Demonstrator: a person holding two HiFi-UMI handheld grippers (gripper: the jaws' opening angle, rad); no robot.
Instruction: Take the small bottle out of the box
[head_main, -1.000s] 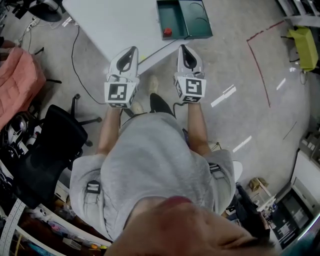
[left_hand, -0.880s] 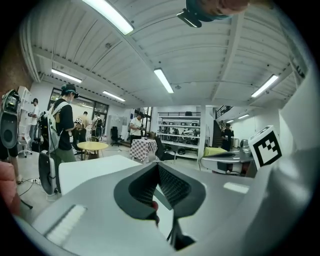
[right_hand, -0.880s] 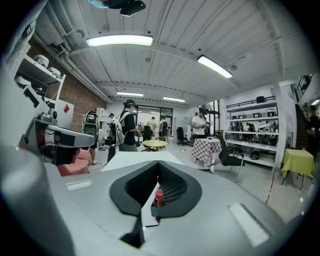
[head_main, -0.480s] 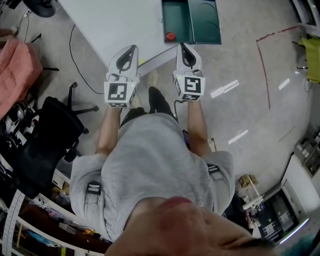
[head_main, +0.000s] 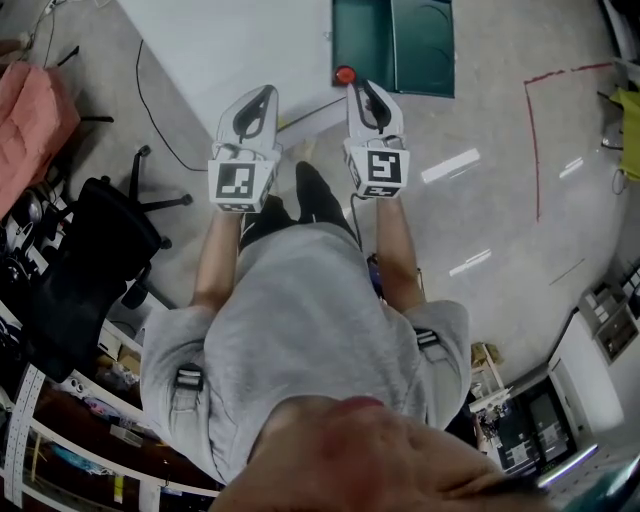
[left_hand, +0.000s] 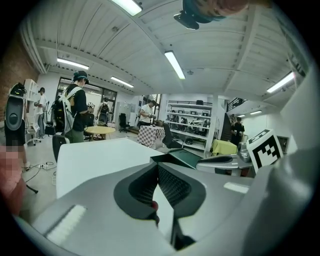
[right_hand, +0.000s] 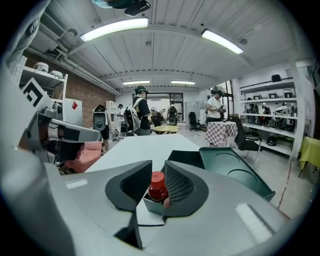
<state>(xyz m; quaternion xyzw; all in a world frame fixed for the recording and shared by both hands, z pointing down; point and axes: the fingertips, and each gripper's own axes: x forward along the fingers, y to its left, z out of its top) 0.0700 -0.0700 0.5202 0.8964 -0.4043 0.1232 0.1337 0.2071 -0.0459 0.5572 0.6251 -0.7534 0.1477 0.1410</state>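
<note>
A small bottle with a red cap (head_main: 345, 75) (right_hand: 158, 185) stands in the near corner of the open green box (head_main: 392, 40) (right_hand: 186, 158). The box sits at the edge of the white table (head_main: 240, 45). My right gripper (head_main: 362, 92) (right_hand: 157, 163) points at the bottle from just short of it. Its jaws are opening, and the bottle shows in the gap ahead of them, untouched. My left gripper (head_main: 262, 95) (left_hand: 156, 165) hangs over the table edge to the left, jaws closed to a point, nothing held.
A black office chair (head_main: 90, 270) stands on the floor at my left, with a cable (head_main: 150, 110) running under the table. Red tape (head_main: 535, 130) marks the floor to the right. People stand beyond the table (right_hand: 145, 145), by a round table (right_hand: 165, 129).
Both grippers have come forward to the table edge and the box. The right gripper's tip now lies right by the red cap.
</note>
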